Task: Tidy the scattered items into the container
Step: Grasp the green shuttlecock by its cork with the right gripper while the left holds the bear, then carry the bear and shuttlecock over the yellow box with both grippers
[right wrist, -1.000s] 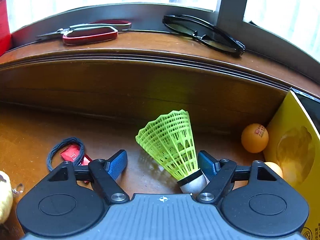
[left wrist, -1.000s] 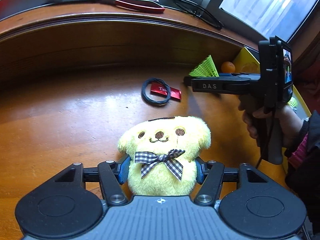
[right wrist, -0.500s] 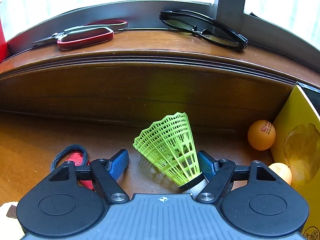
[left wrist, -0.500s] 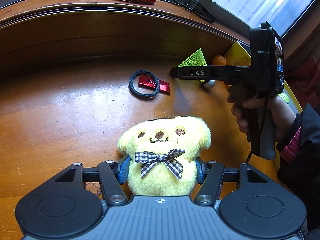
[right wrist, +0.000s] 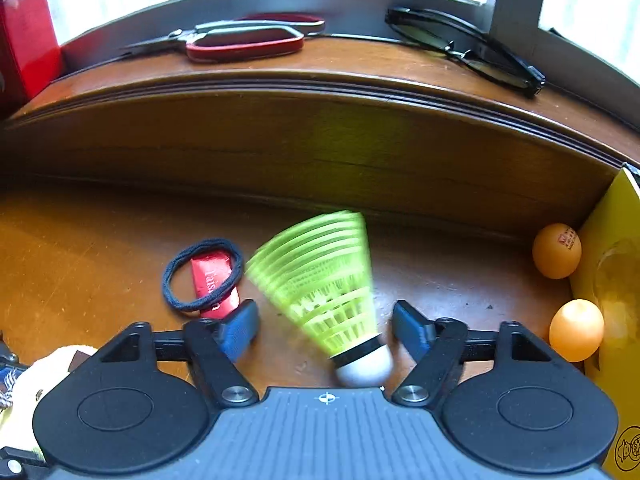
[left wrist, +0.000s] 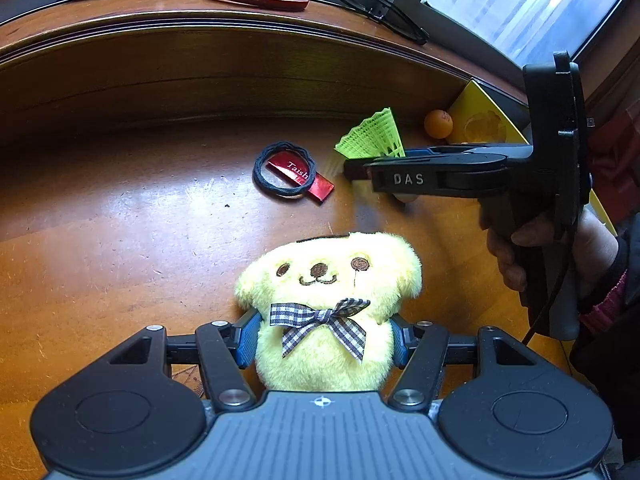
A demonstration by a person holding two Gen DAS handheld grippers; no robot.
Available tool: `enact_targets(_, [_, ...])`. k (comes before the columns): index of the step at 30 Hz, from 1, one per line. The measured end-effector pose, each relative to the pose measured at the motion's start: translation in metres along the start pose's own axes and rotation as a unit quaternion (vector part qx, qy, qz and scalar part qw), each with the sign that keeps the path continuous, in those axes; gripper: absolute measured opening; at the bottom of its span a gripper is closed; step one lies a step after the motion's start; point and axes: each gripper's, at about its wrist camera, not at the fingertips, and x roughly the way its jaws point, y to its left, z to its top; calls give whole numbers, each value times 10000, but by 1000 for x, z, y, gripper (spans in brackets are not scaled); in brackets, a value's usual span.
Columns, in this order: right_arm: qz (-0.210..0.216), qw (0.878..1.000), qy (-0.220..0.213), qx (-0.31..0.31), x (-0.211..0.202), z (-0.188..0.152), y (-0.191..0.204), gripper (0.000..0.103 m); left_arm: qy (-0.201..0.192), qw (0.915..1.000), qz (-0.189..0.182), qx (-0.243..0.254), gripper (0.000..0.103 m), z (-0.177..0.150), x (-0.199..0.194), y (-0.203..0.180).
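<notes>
Nearest in the left wrist view, the left gripper [left wrist: 322,338] pinches a fluffy yellow plush bear with a checked bow [left wrist: 328,312] by its body, both blue pads pressed into the fur, above the scratched brown wooden desk [left wrist: 120,248]. In the right wrist view the right gripper [right wrist: 326,328] has just been closing, with a neon green plastic shuttlecock with a white cork tip [right wrist: 328,280] between its jaws; the shuttlecock is blurred and gaps still show beside both blue pads. Just left of it lies a black elastic hair tie [right wrist: 202,274] looped over a red foil packet [right wrist: 214,282]. To the right, two orange table-tennis balls [right wrist: 556,250] sit against the yellow cardboard container [right wrist: 616,280]. Farther back, on the raised wooden ledge, rest red-handled scissors [right wrist: 244,40] and black-framed glasses [right wrist: 468,52].
</notes>
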Motion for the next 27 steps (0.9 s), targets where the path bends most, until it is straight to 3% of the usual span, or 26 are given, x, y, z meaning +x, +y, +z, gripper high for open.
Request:
enact_targets(2, [-66,10000,-54,39,-3,-2,-1,39,-25,10000,11,36,62,1,-1,1])
enact_targets(3, [-66,9999,-52,78,-5,-2,-7,36,-49,10000,21,61,62,1,-3,1])
enact_targets(15, [-147,9932,-560,1011,-79,-40,5,35,-271,9983,-67,502,62,-10,-20,-21])
enact_targets(20, [-396,9824,-634,1711,-125,-73,-4,36,-295,9960,-250,806,62,-16,-20,-42])
enact_targets(27, [-463,9656,-907,2395,-182,-106,-27,36,-353,9909,-198,1286,62,-13,-27,-89])
